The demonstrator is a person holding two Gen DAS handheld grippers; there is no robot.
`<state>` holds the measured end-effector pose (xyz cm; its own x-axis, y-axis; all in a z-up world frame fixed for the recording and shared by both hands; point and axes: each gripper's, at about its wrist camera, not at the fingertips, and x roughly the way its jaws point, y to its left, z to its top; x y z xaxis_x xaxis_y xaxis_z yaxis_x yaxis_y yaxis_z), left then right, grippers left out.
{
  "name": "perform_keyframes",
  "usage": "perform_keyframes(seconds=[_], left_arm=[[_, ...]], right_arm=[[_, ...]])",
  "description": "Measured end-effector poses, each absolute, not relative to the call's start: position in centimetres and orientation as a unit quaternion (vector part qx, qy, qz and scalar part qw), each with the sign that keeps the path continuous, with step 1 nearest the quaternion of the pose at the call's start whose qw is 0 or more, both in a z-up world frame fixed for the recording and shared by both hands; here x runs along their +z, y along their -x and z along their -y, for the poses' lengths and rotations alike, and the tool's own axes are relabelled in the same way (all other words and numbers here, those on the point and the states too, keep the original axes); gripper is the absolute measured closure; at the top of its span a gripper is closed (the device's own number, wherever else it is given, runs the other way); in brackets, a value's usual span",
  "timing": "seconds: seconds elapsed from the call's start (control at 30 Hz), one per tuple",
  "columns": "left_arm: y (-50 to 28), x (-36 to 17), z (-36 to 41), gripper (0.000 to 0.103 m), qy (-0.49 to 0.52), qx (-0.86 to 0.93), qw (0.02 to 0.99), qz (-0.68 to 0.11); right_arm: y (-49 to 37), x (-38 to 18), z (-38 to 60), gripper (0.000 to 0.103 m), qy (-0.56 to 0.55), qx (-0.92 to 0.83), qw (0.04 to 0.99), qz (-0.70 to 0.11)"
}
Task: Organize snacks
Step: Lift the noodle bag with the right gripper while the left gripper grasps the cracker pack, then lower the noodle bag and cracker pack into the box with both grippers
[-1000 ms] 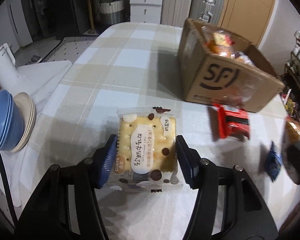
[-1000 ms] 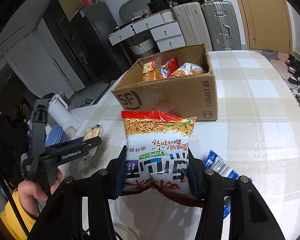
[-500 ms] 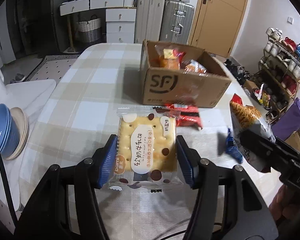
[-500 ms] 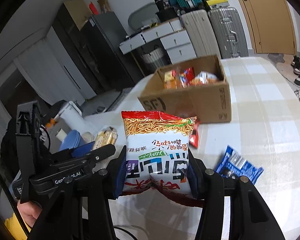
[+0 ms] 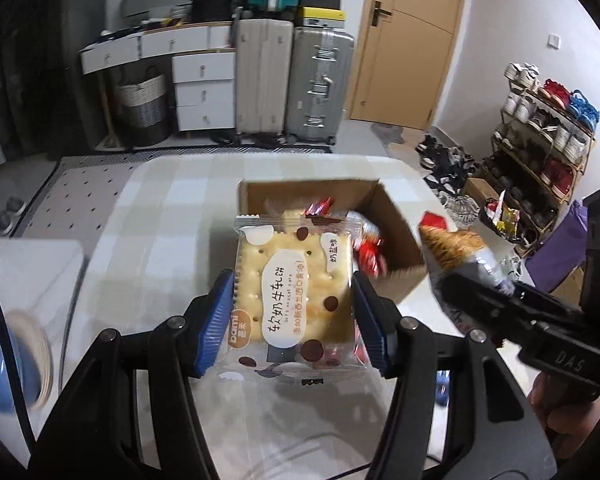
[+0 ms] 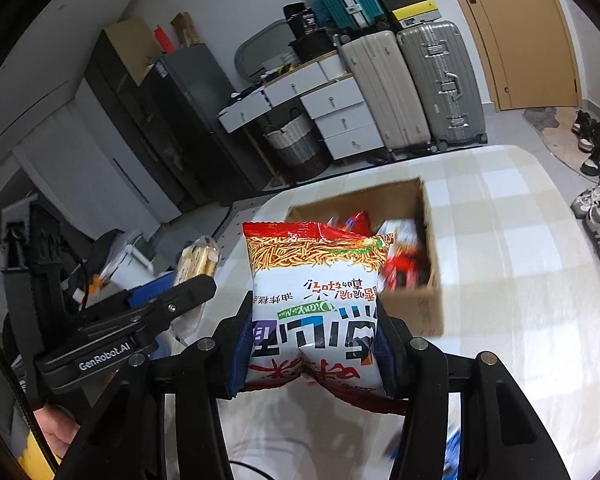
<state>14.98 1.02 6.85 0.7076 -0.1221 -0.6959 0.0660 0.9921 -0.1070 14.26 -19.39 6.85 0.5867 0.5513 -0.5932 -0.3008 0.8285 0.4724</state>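
Left wrist view: the left gripper clamps a cracker packet above the checked table, in front of an open cardboard box holding snacks.

Right wrist view: the right gripper clamps a noodle snack bag before the same box.

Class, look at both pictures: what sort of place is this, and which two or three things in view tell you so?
Most likely a room in someone's home, near the entrance. Suitcases stand by a wooden door, a shoe rack is full of shoes, and a table with a checked cloth holds a cardboard box of snacks.
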Motion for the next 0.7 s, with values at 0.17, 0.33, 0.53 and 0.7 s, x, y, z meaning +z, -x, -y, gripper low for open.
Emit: perform_keyframes(seconds=[0.17,0.33,0.53,0.7], left_arm=[[-21.1,6.2,-0.4,0.048,0.041,-0.082,0.91,-0.405],[-27.4,3.5,-0.4,0.048,0.088,-0.126,0.882,-0.445],[-31.8,0.3,-0.5,0.048,0.105,-0.147,0.863,-0.472],[-32.5,-1.4,-0.5,0.048,0.095,-0.144,0.862,-0.476]], right_arm=[[-18.8,6.6,19.7,0.052,-0.172,0.23,0.872,-0.396],[-22.2,5.5,19.2,0.052,-0.148,0.225,0.872,-0.408],[-25.2,3.4,19.2,0.052,-0.166,0.23,0.858,-0.429],[-26.4,1.7,19.1,0.052,-0.167,0.227,0.853,-0.439]])
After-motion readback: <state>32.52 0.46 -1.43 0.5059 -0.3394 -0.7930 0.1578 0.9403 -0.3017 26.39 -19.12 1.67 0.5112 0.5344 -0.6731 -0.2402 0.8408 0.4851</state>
